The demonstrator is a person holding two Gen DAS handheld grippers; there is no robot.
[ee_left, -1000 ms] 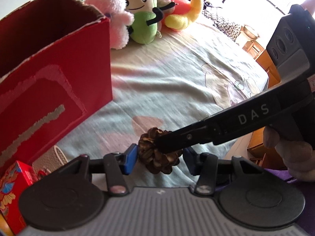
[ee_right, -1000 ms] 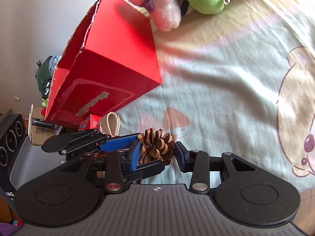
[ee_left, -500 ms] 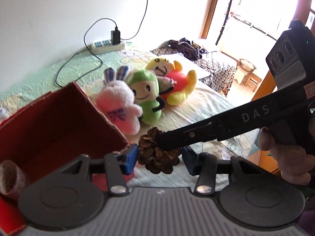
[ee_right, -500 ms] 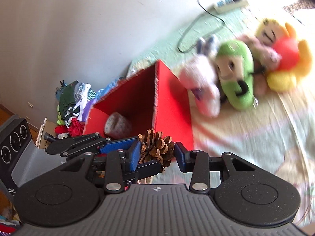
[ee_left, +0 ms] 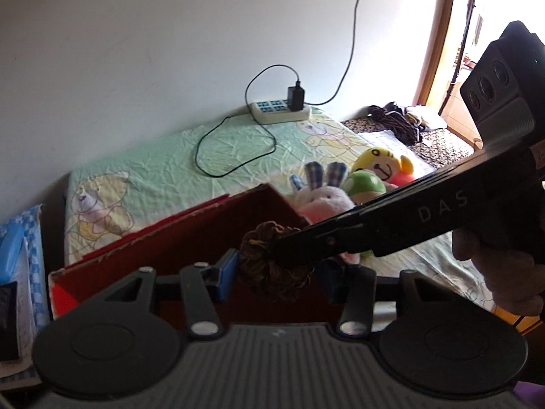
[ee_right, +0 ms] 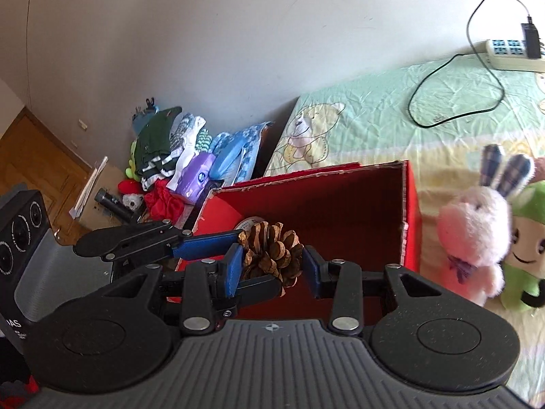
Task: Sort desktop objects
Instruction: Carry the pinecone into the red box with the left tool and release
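Pinecone (ee_right: 270, 254), clamped by both right gripper (ee_right: 272, 266) and left gripper (ee_left: 276, 269), has risen from bedsheet level to above red box (ee_right: 327, 211), ready for dropping.

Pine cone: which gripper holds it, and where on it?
Both grippers, left and right, bracket the pine cone across its scaled sides, above the red box.

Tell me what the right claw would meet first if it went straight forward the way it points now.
Probably the inside of the red box. The right claw carries the pine cone over the box's open top, aimed at its far inner wall. Depth is hard to judge here.
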